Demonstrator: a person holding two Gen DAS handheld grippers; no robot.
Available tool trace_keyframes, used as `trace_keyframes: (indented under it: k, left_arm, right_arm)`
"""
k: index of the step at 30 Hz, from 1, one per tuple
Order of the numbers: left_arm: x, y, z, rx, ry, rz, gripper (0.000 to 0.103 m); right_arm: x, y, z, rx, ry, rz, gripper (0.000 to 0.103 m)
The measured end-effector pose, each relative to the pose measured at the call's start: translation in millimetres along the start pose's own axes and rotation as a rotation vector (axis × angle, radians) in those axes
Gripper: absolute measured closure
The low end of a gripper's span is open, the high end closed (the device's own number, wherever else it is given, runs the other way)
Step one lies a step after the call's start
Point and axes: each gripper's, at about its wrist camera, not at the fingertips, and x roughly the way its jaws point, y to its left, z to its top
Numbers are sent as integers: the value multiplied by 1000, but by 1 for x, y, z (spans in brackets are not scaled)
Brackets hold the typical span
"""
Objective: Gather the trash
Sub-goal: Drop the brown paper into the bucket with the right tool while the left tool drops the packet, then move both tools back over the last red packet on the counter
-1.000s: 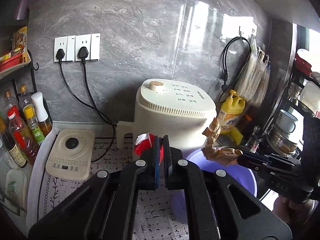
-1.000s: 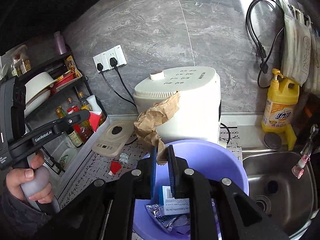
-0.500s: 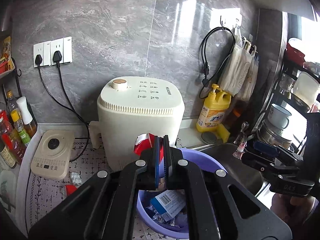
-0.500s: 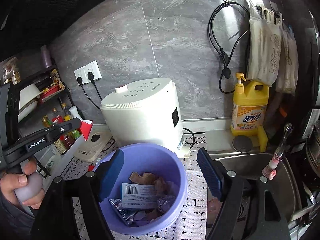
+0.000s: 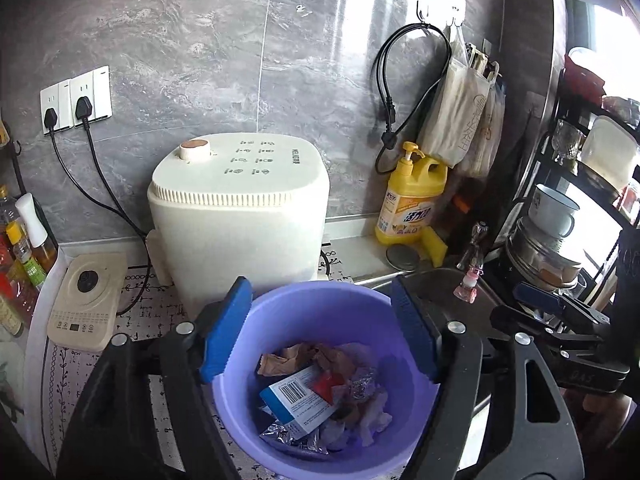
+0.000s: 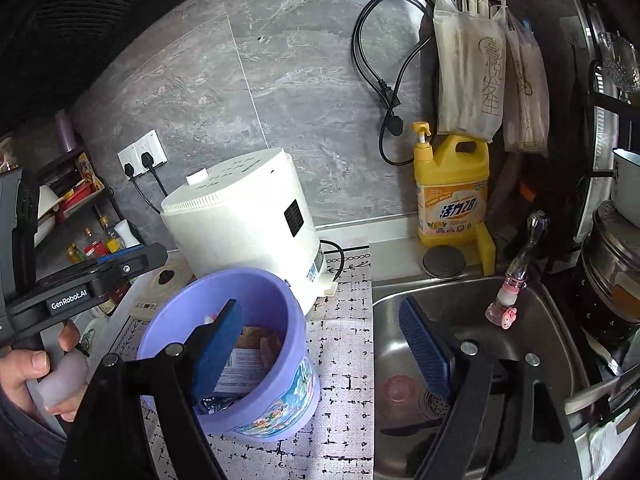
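Trash (image 5: 320,396) sat piled in the purple bin (image 5: 280,308) on the patterned mat (image 6: 340,360), right in front of the white cooker (image 5: 240,216) and just left of the sink (image 6: 500,340). Both tools were empty. My left gripper (image 5: 320,336) was spread wide directly over the bin mouth, nothing between its pads. My right gripper (image 6: 324,340) was equally wide open, straddling the bin's right rim and the sink edge. Couldn't spot loose scraps on the counter from either view. Judgement: left was nearer the scale side, right nearer the sink, so any remaining pickup splits that way.
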Motion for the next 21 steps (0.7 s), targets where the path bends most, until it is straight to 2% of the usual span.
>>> trace_keyframes:
  k: [1, 11, 21]
  left_arm:
    - [-3, 3, 0, 0, -3, 7, 22]
    - [-30, 50, -7, 9, -23, 80, 14]
    - [-65, 151, -25, 20, -27, 123, 11]
  right_arm:
    - [1, 0, -1, 1, 1, 1, 24]
    - [13, 33, -4, -4, -1, 33, 24]
    - [30, 109, -3, -14, -9, 12, 24]
